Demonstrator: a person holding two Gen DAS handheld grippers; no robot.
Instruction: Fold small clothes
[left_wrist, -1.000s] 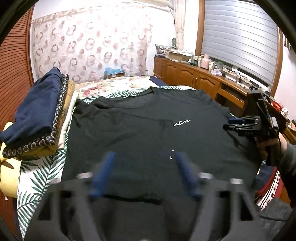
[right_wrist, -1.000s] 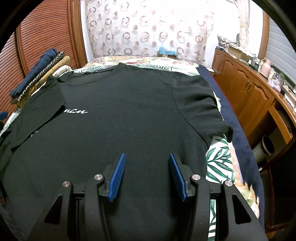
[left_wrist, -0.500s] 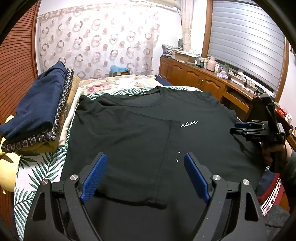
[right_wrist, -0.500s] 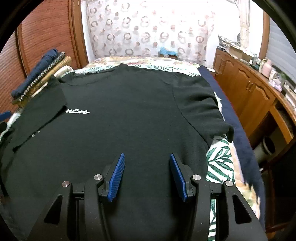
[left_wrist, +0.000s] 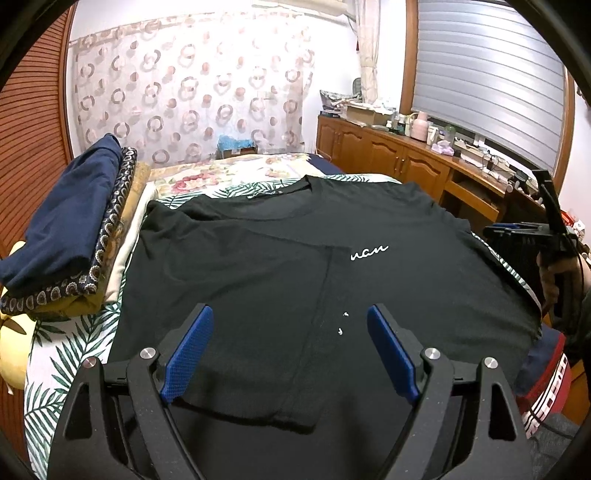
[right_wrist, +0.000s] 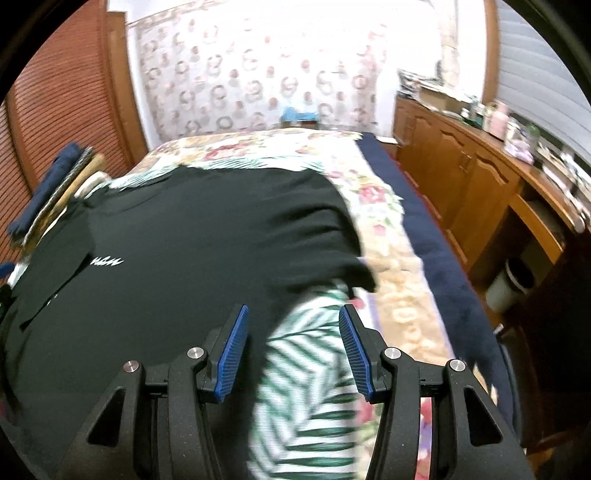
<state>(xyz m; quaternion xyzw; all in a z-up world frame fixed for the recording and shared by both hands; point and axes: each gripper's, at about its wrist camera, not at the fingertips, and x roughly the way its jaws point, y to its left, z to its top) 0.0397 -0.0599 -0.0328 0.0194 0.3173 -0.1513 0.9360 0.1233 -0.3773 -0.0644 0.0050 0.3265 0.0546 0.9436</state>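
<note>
Flat: black T-shirt (left_wrist: 258, 280) collar toward curtain, lengthwise on bed; left gripper (left_wrist: 290, 347), right gripper (right_wrist: 291, 350) empty, jaws apart.

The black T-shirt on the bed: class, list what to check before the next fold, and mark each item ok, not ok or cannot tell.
1. Left side of the T-shirt already folded inward: ok.
2. Right sleeve folded in: not ok, it lies spread toward the bed edge.
3. Left gripper jaws open, holding nothing: ok.
4. Right gripper jaws open, holding nothing: ok.
5. Right gripper lined up with the shirt's right edge: cannot tell, that view is blurred.
6. Folded stack apart from the shirt: ok.
</note>
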